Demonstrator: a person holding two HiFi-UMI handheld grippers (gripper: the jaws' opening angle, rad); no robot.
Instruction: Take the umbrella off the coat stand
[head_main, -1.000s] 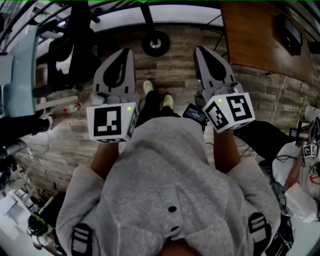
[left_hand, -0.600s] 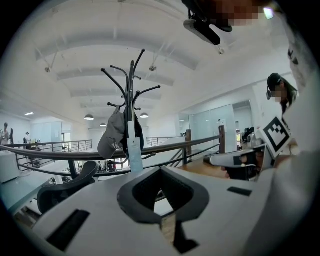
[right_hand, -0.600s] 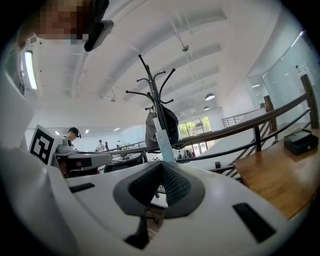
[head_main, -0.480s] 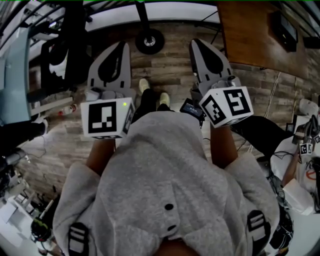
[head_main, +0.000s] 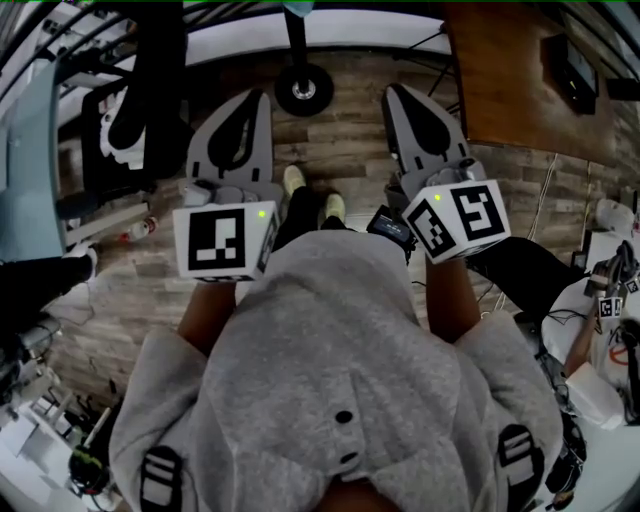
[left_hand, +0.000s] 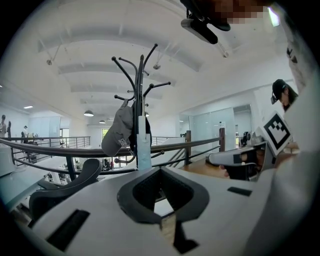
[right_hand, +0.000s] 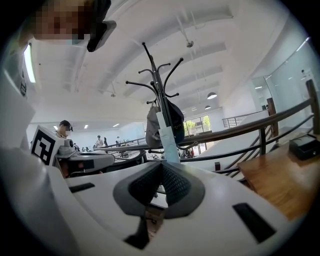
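Observation:
The black coat stand (left_hand: 140, 85) rises straight ahead of both grippers; its round base (head_main: 303, 88) sits on the wood floor between their tips. A pale blue folded umbrella (left_hand: 143, 146) (right_hand: 167, 136) hangs along the pole, beside a grey cap (left_hand: 119, 131) (right_hand: 152, 127) and a dark bag (right_hand: 175, 117). My left gripper (head_main: 248, 105) (left_hand: 160, 170) is shut and empty, short of the stand. My right gripper (head_main: 400, 100) (right_hand: 161, 164) is level with it, also shut and holding nothing.
A wooden desk (head_main: 520, 70) stands at the upper right and a black chair (head_main: 150, 90) at the upper left. A dark railing (left_hand: 60, 147) runs behind the stand. Another person (head_main: 600, 350) sits at the right edge. My feet (head_main: 293, 180) are just behind the grippers.
The floor and furniture have shifted slightly in the head view as the person steps. Both grippers stay side by side, shut, pointing at the stand.

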